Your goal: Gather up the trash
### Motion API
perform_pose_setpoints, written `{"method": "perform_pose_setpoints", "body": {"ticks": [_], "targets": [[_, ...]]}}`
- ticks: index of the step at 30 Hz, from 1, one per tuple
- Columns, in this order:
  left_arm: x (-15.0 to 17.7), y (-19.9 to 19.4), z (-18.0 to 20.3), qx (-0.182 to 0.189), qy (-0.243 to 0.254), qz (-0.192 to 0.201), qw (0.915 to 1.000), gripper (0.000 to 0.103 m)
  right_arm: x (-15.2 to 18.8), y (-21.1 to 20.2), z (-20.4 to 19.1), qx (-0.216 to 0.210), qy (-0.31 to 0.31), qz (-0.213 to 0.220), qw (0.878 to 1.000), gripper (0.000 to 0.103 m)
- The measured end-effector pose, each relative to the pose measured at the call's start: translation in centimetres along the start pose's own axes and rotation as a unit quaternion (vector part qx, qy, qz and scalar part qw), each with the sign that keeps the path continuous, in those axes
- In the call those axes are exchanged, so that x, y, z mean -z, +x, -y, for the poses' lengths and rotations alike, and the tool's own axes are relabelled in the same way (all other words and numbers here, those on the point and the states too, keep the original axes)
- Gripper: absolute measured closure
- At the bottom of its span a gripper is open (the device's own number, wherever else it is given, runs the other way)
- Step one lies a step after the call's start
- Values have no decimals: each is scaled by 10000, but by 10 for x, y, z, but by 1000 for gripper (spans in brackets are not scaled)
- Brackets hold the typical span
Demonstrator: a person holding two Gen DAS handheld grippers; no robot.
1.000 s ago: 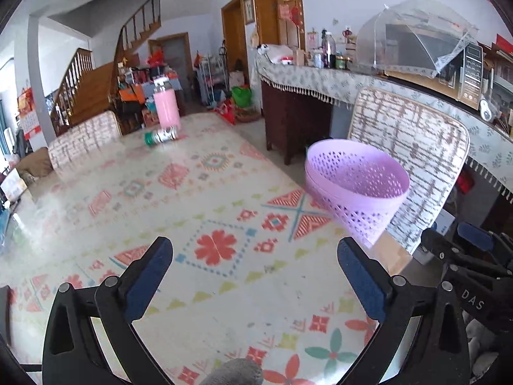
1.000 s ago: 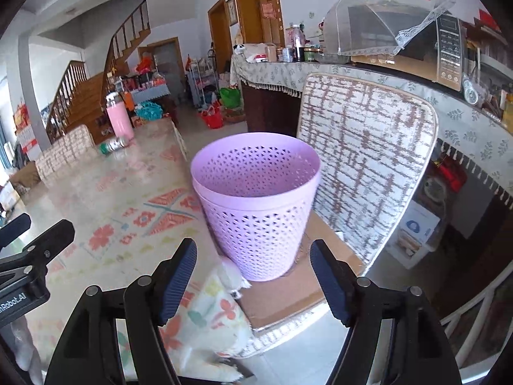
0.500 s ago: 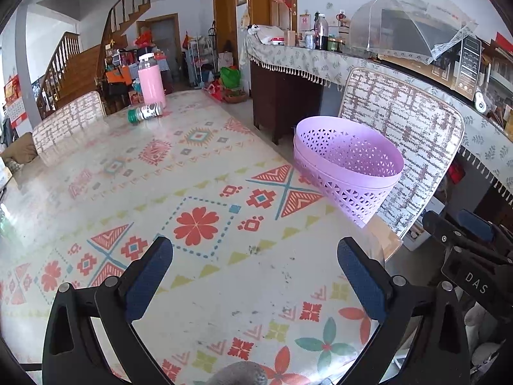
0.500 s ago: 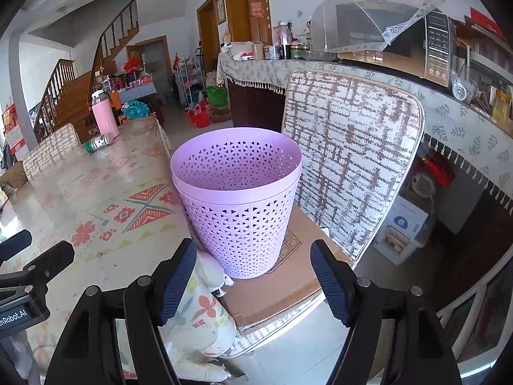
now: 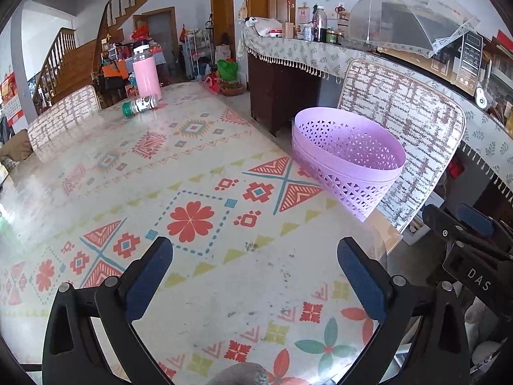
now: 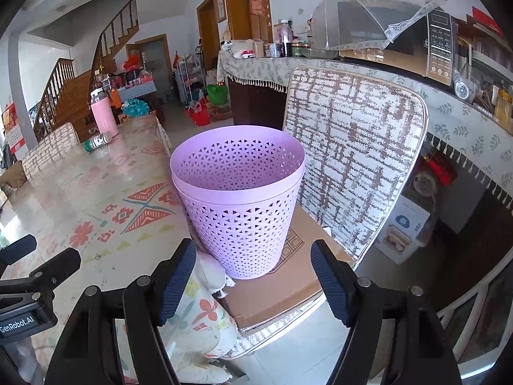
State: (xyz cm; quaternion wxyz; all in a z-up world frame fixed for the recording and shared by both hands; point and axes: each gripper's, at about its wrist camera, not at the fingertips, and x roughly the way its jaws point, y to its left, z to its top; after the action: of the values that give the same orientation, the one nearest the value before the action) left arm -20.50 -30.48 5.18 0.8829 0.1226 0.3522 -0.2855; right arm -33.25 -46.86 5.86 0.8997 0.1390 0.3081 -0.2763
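- Hand-held gripper on the left is hovering over the patterned surface with its jaws standing apart and nothing between them.
- Right hand-held gripper is pointing at the lilac basket, jaws likewise apart and empty, the basket beyond its tips.
- One basket is standing upright on a cardboard sheet on the chair seat, just beside the surface's edge, probably so trash can be dropped in from the surface.
- One small green-capped bottle is lying on its side at the far end, likely the trash to collect; one pink flask is standing upright just behind it.
- Two patterned chairs are showing: one is bearing the basket, one is sitting at the far end.
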Motion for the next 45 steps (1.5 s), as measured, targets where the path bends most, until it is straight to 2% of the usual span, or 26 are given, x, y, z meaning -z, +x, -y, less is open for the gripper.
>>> {"method": "perform_pose_setpoints", "body": {"ticks": [45], "targets": [[2, 15, 11, 167, 116, -268, 9994, 1, 6, 7, 8, -33, 112, -76, 9999, 23]]}}
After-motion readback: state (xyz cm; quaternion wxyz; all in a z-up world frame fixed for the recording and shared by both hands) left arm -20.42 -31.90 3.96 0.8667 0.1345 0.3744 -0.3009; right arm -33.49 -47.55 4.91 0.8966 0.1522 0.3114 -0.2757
